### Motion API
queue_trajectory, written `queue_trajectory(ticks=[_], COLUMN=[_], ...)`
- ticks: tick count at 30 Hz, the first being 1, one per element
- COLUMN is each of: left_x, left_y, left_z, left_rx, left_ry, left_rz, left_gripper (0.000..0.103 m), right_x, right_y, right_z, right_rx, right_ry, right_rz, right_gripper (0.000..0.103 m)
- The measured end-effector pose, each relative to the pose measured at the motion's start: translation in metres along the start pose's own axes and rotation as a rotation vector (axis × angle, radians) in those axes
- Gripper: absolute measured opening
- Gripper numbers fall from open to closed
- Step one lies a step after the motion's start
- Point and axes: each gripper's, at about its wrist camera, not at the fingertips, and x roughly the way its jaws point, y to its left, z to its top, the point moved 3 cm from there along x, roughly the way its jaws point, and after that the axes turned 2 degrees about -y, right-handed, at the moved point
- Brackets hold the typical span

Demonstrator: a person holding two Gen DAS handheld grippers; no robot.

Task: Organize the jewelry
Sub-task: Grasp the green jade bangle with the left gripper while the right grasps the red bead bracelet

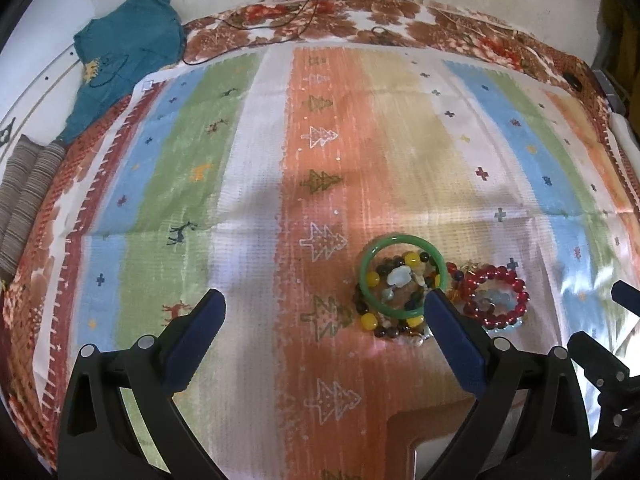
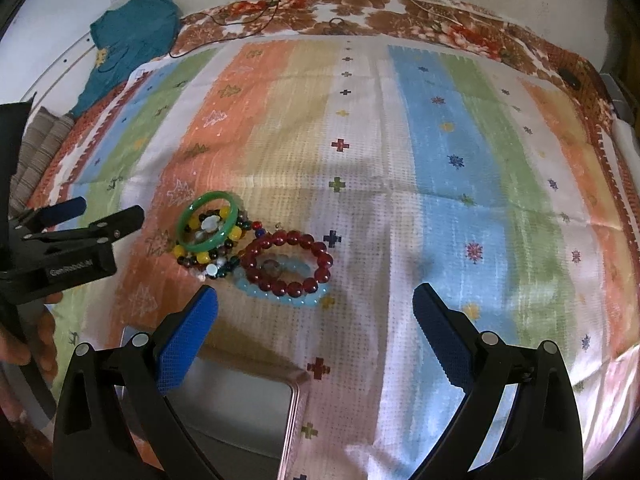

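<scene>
I took the green bangle as my landmark: a smooth, glossy ring lying tilted on a heap of round beads. Far to its left and back, a teal garment lay crumpled against the wall, with ribbed grey folded cloth below it. Left of the bangle in the right wrist view, my left gripper hovered over the mat with its jaws spread wide and nothing between them; its ridged blue right pad covered part of the bangle's near rim in its own view. Under the bangle sat a multicoloured bead bracelet of yellow, dark and pale stones. Just right of the bangle and touching that heap lay a dark red bead bracelet, translucent, resting on a pale blue bead bracelet. All of it sat on a striped woven mat with a waffle texture, over a floral bedspread. Nearer me than the bangle, a flat tray with a pink rim lay below my right gripper, whose jaws also stood wide apart, empty.
</scene>
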Motion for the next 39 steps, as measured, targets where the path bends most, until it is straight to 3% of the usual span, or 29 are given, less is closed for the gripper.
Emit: queue_trajectory(ticks=[4,17,20,26,30,35,39], left_x=[0.013,0.033,0.043,0.057,0.063,0.074,0.077], left_y=[-0.002,-0.007,-0.006,-0.005,-0.009,-0.018,-0.016], left_z=[0.000,0.001,-0.002,-0.005,-0.004,-0.005,-0.006], left_rx=[0.012,0.008,-0.003,-0.005,0.003,0.035,0.015], left_ry=[0.022,0.071,0.097,0.122,0.130,0.155,0.150], left_rz=[-0.008,-0.064,-0.078,-0.093,-0.101,-0.099,-0.089], left_gripper=[0.096,0.078,0.071,0.063,0.057,0.032,0.021], right_x=[0.010,0.035,0.042,0.052,0.061,0.078,0.086], right_y=[-0.001,0.003,0.004,0.000,-0.006,-0.006,-0.007], right_z=[0.001,0.007,0.007,0.008,0.010,0.009,0.007], right_rx=[-0.011,-0.050,-0.058,-0.047,-0.021,-0.029,-0.033], right_ry=[0.015,0.055,0.072,0.086,0.097,0.134,0.146], right_rz=[-0.014,-0.019,-0.020,-0.018,-0.026,-0.010,-0.021], right_gripper=[0.099,0.098,0.090,0.089,0.077,0.062,0.055])
